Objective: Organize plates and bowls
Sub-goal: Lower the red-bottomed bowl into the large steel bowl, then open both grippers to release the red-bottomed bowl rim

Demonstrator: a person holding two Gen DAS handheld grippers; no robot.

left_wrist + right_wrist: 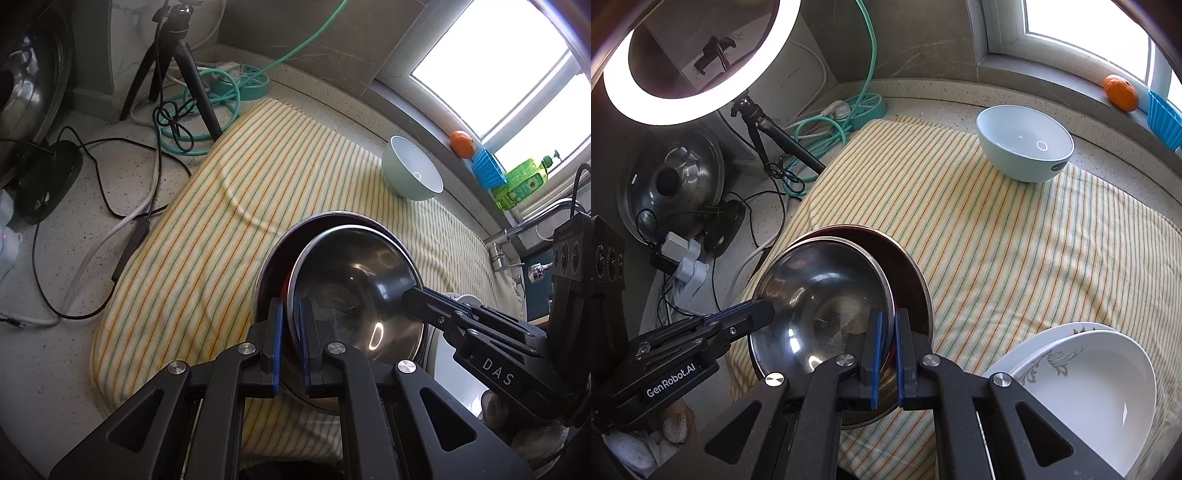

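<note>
Counter (960,99): speckled pale stone, smooth, occupying most of both views.

Towel (1015,251): soft woven cloth, cream with thin green and orange stripes, spread flat on the counter, slightly rumpled at the edges.

White plates (1089,391): glazed ceramic, grey leaf print, two stacked, resting at the towel's 5 o'clock edge in the right wrist view.

Steel bowl (354,295): polished metal, round, mirror-bright inside, nested tilted in a darker, reddish-lined bowl (905,266) of slightly larger rim. The pair sits low over the striped cloth, near frame centre; contact with the cloth cannot be confirmed.

Pale blue bowl (1025,147): matte outside, glossy white inside, upright on the towel's far edge at 1 o'clock, well apart from the steel pair.

Left gripper (290,343): black jointed frame, blue pads, clamped on the steel bowl's near rim at 6 o'clock in its own view.

Right gripper (888,350): same build, clamped across both rims on the opposite side.

Orange (1121,92): dimpled skin, on the window ledge.
</note>
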